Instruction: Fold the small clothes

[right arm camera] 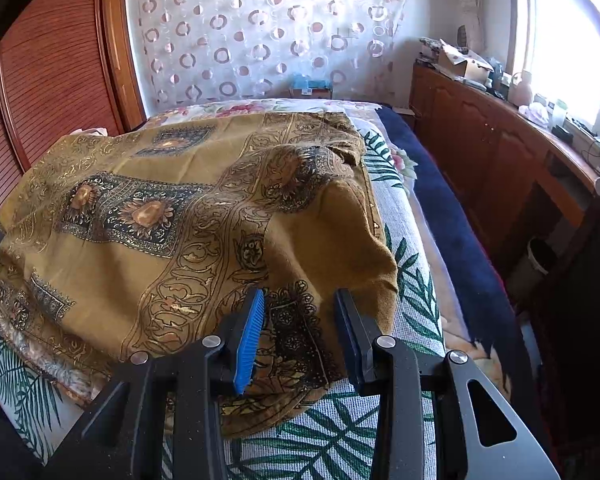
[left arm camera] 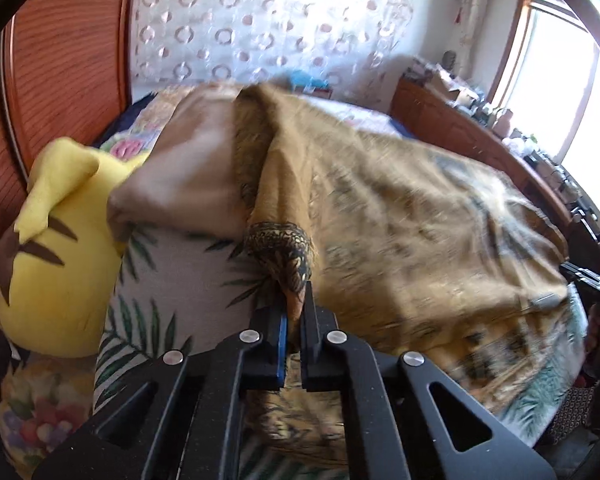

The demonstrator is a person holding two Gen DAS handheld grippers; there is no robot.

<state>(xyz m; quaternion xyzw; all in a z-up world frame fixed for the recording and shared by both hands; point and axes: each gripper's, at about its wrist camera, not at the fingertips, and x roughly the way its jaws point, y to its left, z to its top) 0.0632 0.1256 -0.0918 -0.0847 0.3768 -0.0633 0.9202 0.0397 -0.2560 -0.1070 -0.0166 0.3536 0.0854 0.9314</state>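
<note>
Right wrist view showed the bed [right arm camera: 416, 320], covered by a white sheet with green palm-leaf print, filling the lower half of the frame. A wooden wardrobe [right arm camera: 52, 72] stood at the left, a sheer curtain [right arm camera: 268, 32] with ring patterns hung behind the bed, and a long wooden cabinet [right arm camera: 492, 152] ran along the right side beneath a bright window [right arm camera: 572, 52].

The mustard-gold patterned cloth [right arm camera: 148, 208] lay spread over most of the bed, with its near right corner turned over so that the plain reverse side faced up. The near edge of the cloth rested between the fingers of the right gripper [right arm camera: 300, 340]. The jaws stood spread apart, one on each side of that edge, with no grip on the fabric.

Left wrist view showed the same cloth [left arm camera: 400, 216] draped across the bed, blurred over its right portion. A yellow plush toy [left arm camera: 56, 264] with brown markings lay at the left against the wardrobe, just beside a beige pillow [left arm camera: 188, 184]. A bunched fold of the cloth rose from the sheet into the left gripper [left arm camera: 294, 312]. The jaws were pressed together on that fold, pinching it between the blue pads [left arm camera: 283, 332]. The right gripper appeared only partly at the far right edge of this view.
</note>
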